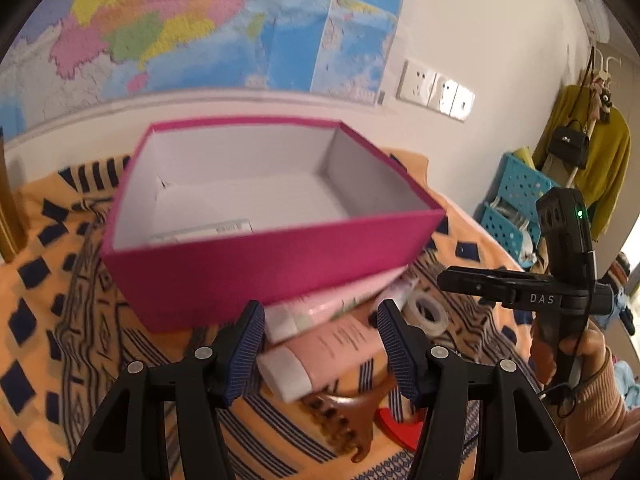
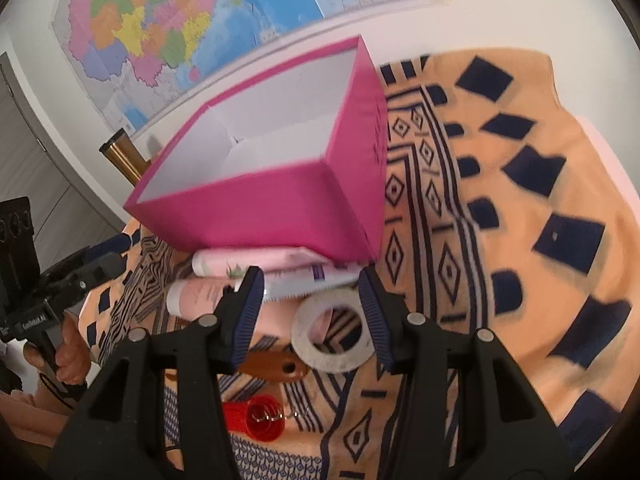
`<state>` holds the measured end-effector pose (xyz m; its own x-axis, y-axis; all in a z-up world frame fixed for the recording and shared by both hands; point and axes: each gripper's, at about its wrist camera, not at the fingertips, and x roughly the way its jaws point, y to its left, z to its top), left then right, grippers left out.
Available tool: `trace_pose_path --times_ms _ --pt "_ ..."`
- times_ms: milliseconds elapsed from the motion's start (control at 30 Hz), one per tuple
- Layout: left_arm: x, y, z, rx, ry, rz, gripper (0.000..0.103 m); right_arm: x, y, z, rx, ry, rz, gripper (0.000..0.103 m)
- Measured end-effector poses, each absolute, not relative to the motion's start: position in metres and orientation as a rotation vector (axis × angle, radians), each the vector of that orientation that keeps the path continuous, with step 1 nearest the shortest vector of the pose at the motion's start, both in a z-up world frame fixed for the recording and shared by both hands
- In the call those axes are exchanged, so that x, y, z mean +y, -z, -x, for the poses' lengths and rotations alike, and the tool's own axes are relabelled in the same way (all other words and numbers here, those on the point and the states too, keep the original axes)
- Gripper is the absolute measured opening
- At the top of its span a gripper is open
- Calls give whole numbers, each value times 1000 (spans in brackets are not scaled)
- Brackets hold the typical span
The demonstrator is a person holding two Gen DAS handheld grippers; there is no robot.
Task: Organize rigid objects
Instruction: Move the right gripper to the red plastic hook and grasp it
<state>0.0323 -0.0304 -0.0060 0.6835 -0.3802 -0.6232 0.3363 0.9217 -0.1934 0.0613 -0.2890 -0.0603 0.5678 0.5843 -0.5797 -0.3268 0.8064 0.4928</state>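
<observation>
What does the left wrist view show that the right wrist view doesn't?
Left wrist only: wall sockets, blue baskets, a hanging yellow garment, and something white lying inside the pink box. Right wrist only: a brass post. Both: the box, pink tubes, tape roll, brown comb, wall map.

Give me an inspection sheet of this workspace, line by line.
Surface: orange patterned cloth, rumpled.
Job's things: open pink box with something pale inside; pink tubes, tape roll, brown hair claw and red piece lie before it.
Clutter: nothing seen.
Grippers: left gripper open over the tubes; right gripper open around the tape roll, not gripping.
Cables: thin black cord by the hand.
Surroundings: wall map, blue crates.
</observation>
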Motion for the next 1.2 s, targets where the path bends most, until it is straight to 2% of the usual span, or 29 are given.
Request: trace_pose_path --times_ms 400,733,800,833,933,1000,1100,1200 --pt "-34 35 -26 800 399 75 60 -262 71 -35 849 -601 -254 51" --pt "-75 52 10 882 608 -30 60 -270 79 3 877 -615 -287 51" --pt "-81 57 14 903 627 -37 60 -269 79 11 871 -628 -293 45" --pt "-83 60 16 914 637 -37 60 -267 78 14 868 -644 -288 38" --pt "-85 67 18 938 650 -28 60 -258 79 17 874 -657 -251 35" --pt "-84 68 19 942 654 -17 60 -252 83 16 889 -662 -237 28" --pt "-82 67 21 948 663 -1 60 -250 86 15 884 -662 -233 25" --pt "-82 71 21 970 660 -1 60 -252 85 15 868 -661 -239 14"
